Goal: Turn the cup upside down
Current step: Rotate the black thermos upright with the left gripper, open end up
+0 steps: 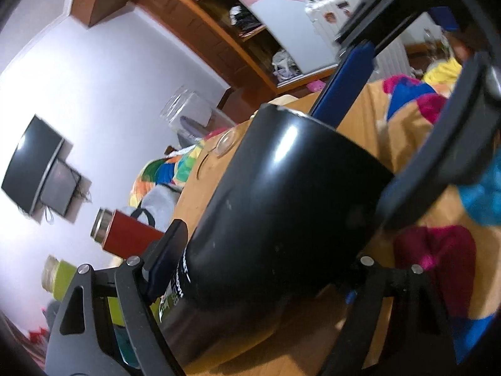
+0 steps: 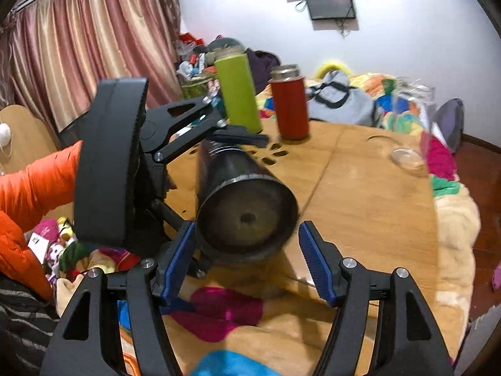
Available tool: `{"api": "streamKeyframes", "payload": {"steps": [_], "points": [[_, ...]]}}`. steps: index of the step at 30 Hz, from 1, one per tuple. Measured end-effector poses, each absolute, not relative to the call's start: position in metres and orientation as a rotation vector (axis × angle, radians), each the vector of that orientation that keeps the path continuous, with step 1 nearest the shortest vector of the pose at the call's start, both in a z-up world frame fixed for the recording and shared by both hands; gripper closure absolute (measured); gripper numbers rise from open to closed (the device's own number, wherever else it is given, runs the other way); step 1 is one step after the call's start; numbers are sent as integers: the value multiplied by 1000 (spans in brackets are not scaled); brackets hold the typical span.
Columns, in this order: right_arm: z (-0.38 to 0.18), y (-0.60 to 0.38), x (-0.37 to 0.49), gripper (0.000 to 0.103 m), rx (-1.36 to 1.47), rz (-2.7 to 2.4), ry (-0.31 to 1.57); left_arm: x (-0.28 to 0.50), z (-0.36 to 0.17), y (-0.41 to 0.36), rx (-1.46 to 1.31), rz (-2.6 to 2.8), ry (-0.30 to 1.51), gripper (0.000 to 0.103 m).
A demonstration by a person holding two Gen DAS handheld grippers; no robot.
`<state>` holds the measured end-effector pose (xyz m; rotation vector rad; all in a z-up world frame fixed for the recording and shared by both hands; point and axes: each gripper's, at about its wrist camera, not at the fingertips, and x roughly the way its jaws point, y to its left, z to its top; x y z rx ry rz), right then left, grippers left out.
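Note:
The black cup (image 1: 281, 200) fills the left wrist view, lying tilted on its side above the wooden table (image 1: 360, 131). My left gripper (image 1: 263, 269) is shut on the cup near its lower end. In the right wrist view the cup (image 2: 244, 200) points its open mouth at the camera, held level by the left gripper (image 2: 188, 144) from the far left. My right gripper (image 2: 247, 263) is open, its blue pads (image 2: 316, 266) on either side of the cup's mouth, not touching it.
A green bottle (image 2: 239, 94) and a red flask (image 2: 289, 103) stand at the table's far side. A glass lid (image 2: 407, 156) lies at the right. Colourful blankets (image 2: 219, 310) cover the near edge. An orange sleeve (image 2: 34, 181) is at left.

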<state>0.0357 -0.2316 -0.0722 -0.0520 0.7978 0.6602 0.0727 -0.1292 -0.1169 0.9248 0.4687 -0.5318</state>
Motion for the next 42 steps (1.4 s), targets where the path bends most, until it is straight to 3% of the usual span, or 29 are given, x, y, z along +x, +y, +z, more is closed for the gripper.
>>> {"api": "streamKeyframes", "payload": {"steps": [5,25,42], "points": [[-62,-246,35,33,-40,582,755,86,-104,-121,818,-493,490,23],[-60,-245,49,33,-1,513,719,118,-48,-93,320,-499,546,28],[-59,-219,51,33,-60,508,693,138,-30,-14,-135,-555,545,29]]}}
